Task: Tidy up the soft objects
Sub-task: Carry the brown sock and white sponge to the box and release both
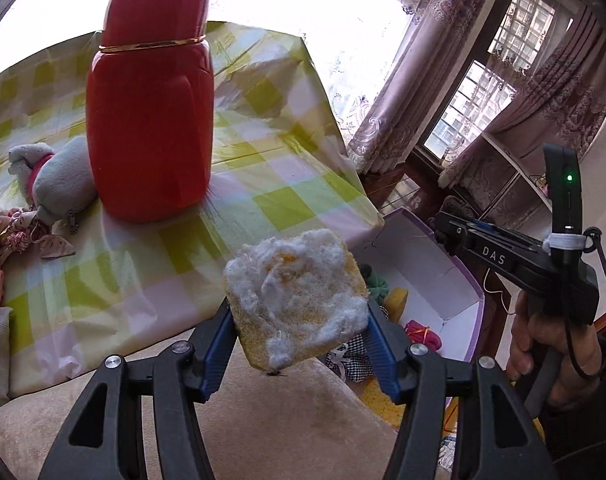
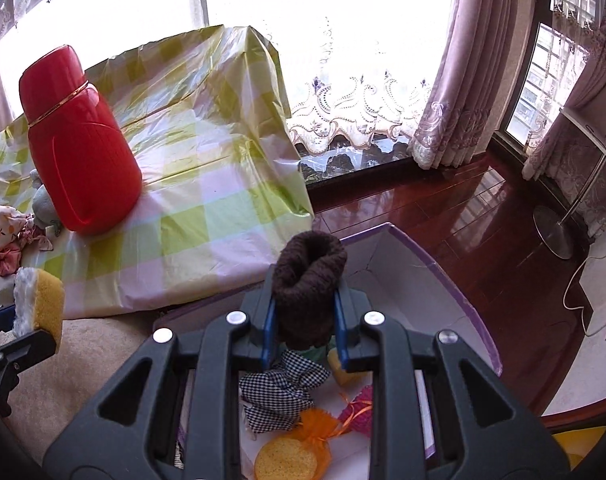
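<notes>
Left claw [image 1: 299, 316] squeezes a light, squishy sponge [image 1: 297, 300] by its sides; right claw [image 2: 305, 316] pinches a floppy brown knit roll [image 2: 309, 276] mid-body, over the box [image 2: 403, 248].

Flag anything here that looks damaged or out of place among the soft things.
The yellow sponge held in the left gripper looks worn: its white scouring layer is torn and fluffed. The red flask on the checked tablecloth is a hard object among soft ones.
</notes>
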A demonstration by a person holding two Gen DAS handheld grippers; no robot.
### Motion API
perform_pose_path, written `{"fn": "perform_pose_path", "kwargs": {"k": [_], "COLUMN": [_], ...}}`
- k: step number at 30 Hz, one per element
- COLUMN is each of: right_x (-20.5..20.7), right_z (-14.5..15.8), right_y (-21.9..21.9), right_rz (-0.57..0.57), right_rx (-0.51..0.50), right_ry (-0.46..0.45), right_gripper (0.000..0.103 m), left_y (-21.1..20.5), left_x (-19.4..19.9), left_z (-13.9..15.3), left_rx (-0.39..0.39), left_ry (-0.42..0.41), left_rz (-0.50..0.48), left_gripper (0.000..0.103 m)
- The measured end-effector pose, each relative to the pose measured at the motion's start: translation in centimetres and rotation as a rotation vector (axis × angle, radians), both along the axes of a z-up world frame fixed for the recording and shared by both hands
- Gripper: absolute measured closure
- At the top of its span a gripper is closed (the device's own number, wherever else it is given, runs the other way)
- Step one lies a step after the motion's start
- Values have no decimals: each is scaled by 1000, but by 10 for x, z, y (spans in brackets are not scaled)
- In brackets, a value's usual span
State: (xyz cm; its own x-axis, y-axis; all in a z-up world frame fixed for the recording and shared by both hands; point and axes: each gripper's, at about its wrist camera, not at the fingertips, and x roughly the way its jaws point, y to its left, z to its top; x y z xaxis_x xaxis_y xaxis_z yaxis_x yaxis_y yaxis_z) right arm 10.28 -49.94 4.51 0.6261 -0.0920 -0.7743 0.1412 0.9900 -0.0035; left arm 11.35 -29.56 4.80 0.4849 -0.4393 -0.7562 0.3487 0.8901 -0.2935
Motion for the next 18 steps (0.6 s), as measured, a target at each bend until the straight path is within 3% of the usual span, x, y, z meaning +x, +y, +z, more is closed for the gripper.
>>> {"fn": "perform_pose_path", "kwargs": {"k": [5,9,10,15,18], "right_x": [-3,-4,-5,-5,-2], "right_z": [3,4,4,5,5], "right_y": [-22,-33,-35,-40,-41], "right_rz": [-47,-75,-79,-92,-97], "right_rx": [-8,-10,-11,-10,-7], "right_ry": [-6,-12,-14,-21,-17], "right_gripper": [75,74,74,74,59], "left_y": [-29,-47,-50,-44,-42], "left_x": [-1,-1,0,4,4], "left_z": [-3,-8,-11,-18,-17], "left_rx": [-9,-23,-10,-14,-15], "left_ry": [13,45,54,84,82], "left_rz": [-74,-139,-140,-107,-98], "left_gripper": [42,28,25,25,25]}}
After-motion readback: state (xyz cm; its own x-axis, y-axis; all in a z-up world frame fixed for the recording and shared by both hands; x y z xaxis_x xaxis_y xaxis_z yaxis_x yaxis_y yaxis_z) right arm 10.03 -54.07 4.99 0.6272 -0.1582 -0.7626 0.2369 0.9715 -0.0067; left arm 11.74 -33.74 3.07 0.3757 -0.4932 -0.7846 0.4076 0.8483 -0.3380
